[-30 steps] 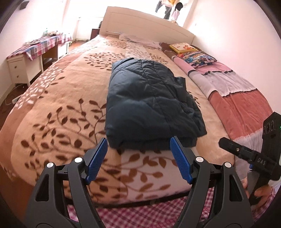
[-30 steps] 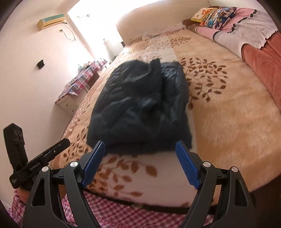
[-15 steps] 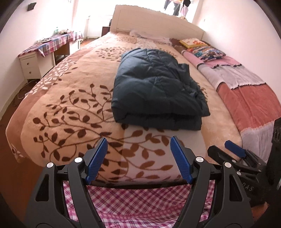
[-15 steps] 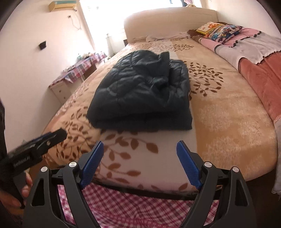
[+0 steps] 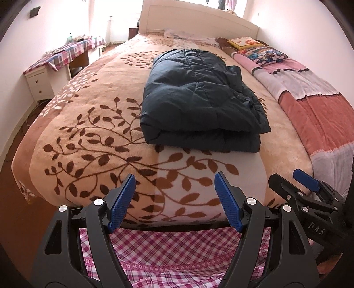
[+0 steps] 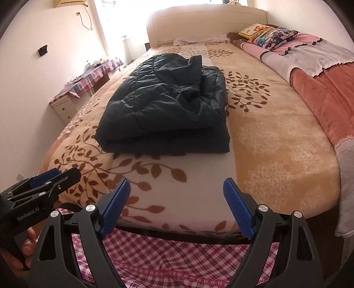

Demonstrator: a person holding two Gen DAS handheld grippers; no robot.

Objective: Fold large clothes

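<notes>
Left tongs [image 5: 172, 200]: black frame, blue ribbed pads, lower centre of the left wrist view. We record them spread and released, nothing between the pads, held over the foot edge of the bed and clear of the clothing. They also show at the lower left of the right wrist view [image 6: 55, 177], gripped by a hand [image 6: 24, 246].

Right tongs [image 6: 176, 205]: same make, lower centre of the right wrist view. We record them spread wide and released, nothing between the pads, likewise at the foot edge. Seen again at the lower right of the left wrist view [image 5: 294, 181].

Dark navy quilted padded coat [image 5: 199, 99]: folded into a thick rectangular bundle with the layered fold edge facing the tongs. It lies in the middle of each frame, on the bed, well apart from both tongs; its top layer is somewhat rumpled on the right side.

Beige plush blanket with brown leaf-and-branch print [image 5: 93, 124]: covers the bed beneath the coat.

Pink, grey and rust striped blanket [image 5: 309, 93]: along the right of the frame.

Colourful patterned pillows [image 5: 263, 52]: upper right, near the cream headboard [image 5: 199, 21].

Pink checked cloth [image 5: 174, 254]: bottom of the frame, below the tongs.

White drawer unit [image 5: 39, 84] under a checked cover: upper left, beside the bed.
</notes>
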